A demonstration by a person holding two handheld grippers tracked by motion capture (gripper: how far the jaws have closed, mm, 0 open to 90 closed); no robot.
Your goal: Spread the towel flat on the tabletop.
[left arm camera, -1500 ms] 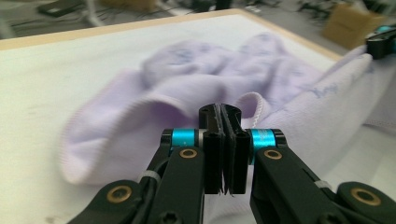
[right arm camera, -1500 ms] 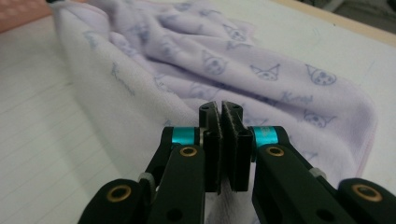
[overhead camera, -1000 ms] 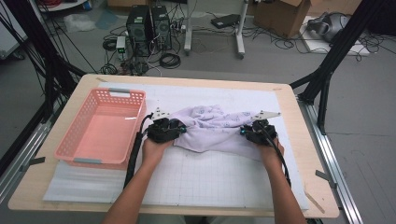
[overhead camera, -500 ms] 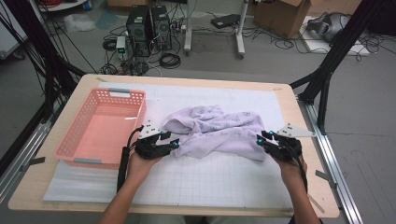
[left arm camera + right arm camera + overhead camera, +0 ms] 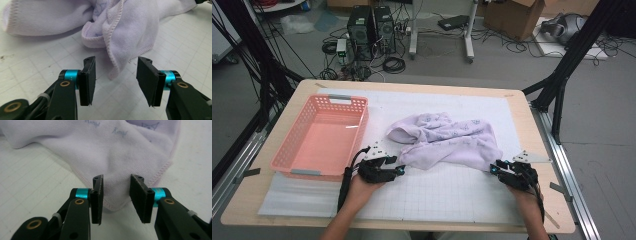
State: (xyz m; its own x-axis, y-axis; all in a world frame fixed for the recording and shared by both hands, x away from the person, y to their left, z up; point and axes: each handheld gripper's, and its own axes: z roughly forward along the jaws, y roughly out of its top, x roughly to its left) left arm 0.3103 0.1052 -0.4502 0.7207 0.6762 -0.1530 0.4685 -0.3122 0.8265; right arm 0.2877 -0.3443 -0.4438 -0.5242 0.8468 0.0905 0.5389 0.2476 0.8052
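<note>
White gridded mat [image 5: 452, 195] fills mid-frame, pink basket [image 5: 319, 135] at left. Lilac towel [image 5: 447, 140] sits crumpled at centre, faint script unreadable. Left gripper [image 5: 116, 75] has just been widening, nothing pinched; right gripper [image 5: 116, 192] likewise, a towel corner loose between its jaws.

Your work surface is a light wooden table [image 5: 532, 125] with a white gridded mat [image 5: 447, 192] covering most of its top. On the mat's left part sits a pink perforated basket [image 5: 319, 135], long side running away from you. A crumpled lilac towel [image 5: 447, 140] lies at mid-mat, just beside the basket, one corner [image 5: 113, 202] flat on the grid.
</note>
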